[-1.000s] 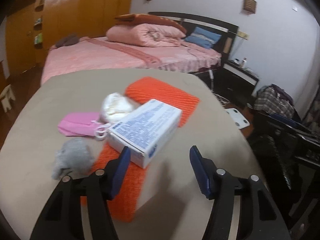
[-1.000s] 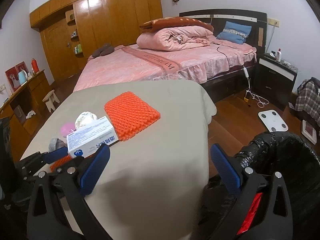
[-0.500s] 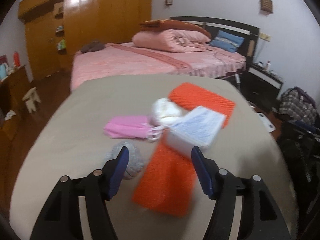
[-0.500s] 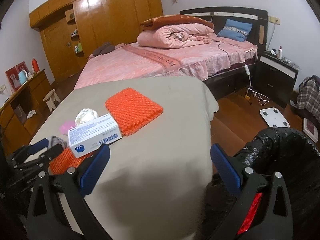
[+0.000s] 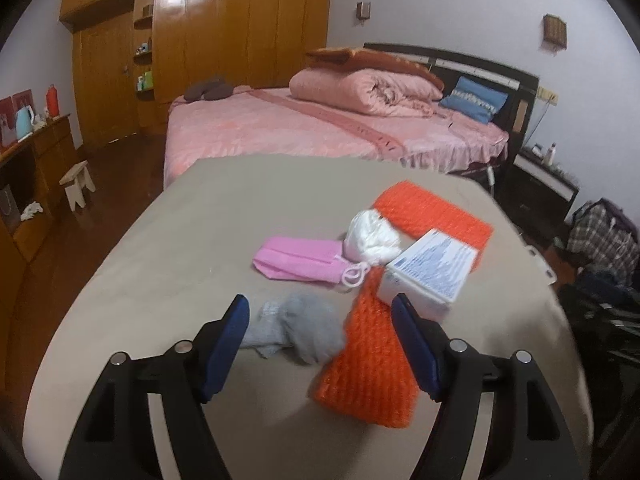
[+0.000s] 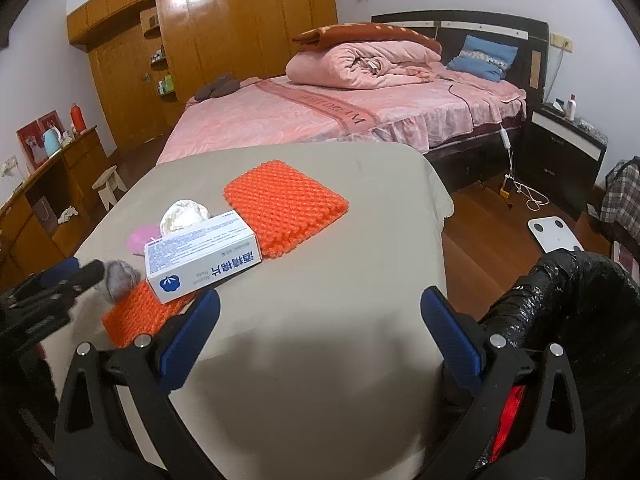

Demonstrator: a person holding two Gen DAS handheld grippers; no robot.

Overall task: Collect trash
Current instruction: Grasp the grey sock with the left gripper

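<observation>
Left gripper [image 5: 320, 320] jaws apart, just been opening, nothing clamped; grey wad [image 5: 304, 326] on table [image 5: 180, 240] between blue pads. Right gripper [image 6: 320, 316] jaws wide, empty. Beyond wad: orange mesh strip [image 5: 368, 356], white box [image 5: 430, 270], pink mask [image 5: 300, 260], white crumpled ball [image 5: 372, 238]. Black-lined bin [image 6: 580, 292] at table's right.

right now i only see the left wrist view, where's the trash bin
Observer: The bin, lined with a black bag, stands on the floor just off the right edge of the table.
Operator: are the right tongs carrying anything
Observer: No. The right tongs are open and empty over the table's near end.
Operator: what's on the box side i can't see
Observer: The box shows a blue flower-like logo and Chinese print on that side.
</observation>
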